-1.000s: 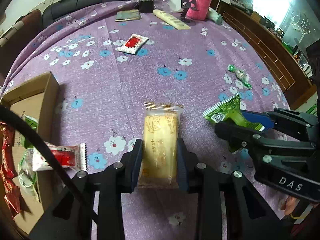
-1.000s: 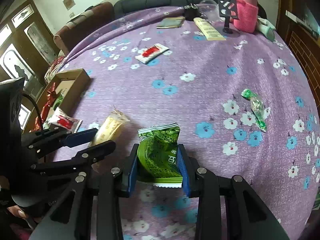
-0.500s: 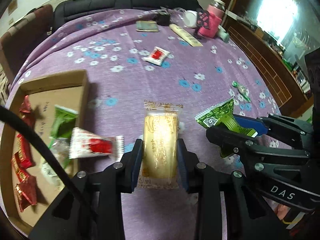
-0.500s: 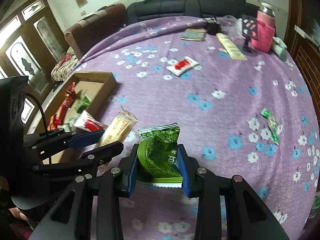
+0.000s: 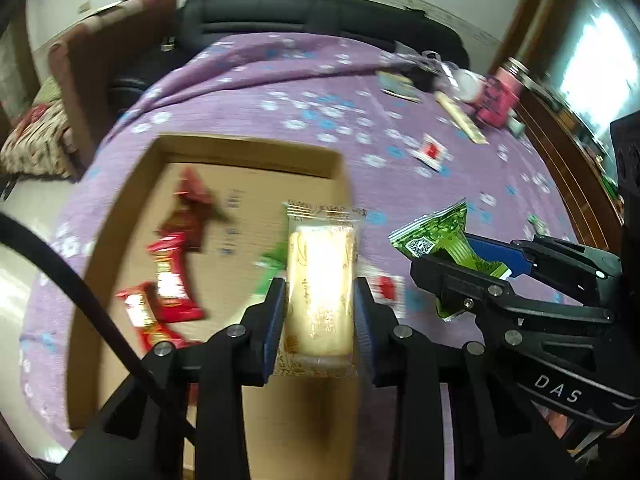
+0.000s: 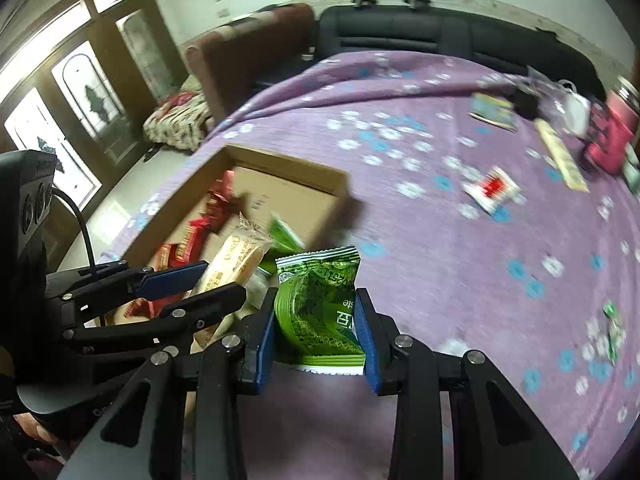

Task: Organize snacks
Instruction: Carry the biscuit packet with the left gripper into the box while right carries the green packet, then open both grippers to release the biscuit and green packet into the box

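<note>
purple floral tablecloth (image 5: 280,120) covers table; black sofa (image 6: 420,32) at top of frame, glazed wooden doors (image 6: 80,92) upper left. cardboard box (image 5: 120,216) at left centre, red snack packets (image 5: 172,276) inside. left gripper (image 5: 320,312) clamped on pale yellow cake packet (image 5: 320,280), held above box's right edge. right gripper (image 6: 316,332) clamped on green snack packet (image 6: 316,304), just beside box. red-white sachet (image 6: 490,190) lies on cloth, right of centre.

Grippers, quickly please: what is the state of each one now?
Left gripper: closed on the yellow snack pack.
Right gripper: closed on the green snack packet.
</note>
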Tool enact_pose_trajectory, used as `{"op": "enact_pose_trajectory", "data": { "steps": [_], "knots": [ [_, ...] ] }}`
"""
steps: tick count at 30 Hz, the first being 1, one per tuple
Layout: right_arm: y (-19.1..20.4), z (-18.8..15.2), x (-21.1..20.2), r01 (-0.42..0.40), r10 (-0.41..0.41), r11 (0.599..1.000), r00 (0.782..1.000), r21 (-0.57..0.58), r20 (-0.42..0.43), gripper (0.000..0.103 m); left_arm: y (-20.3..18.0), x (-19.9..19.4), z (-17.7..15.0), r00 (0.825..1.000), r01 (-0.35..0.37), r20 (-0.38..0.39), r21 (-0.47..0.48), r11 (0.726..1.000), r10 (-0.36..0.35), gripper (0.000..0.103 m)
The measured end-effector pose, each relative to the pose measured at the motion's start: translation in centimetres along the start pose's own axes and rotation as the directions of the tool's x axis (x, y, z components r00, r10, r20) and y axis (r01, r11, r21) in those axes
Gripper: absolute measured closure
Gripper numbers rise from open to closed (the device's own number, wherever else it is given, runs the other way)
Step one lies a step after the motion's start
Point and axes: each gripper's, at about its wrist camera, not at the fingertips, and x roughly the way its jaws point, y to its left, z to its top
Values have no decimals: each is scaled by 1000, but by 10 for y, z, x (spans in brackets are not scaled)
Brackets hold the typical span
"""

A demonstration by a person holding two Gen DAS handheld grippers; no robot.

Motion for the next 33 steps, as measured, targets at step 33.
{"op": "enact_pose_trajectory", "data": {
  "steps": [33],
  "knots": [
    [44,59,91,35,-38,999,995,-33,-95,68,92,37,38,989,-140,-55,-111,984,135,67]
  ]
}}
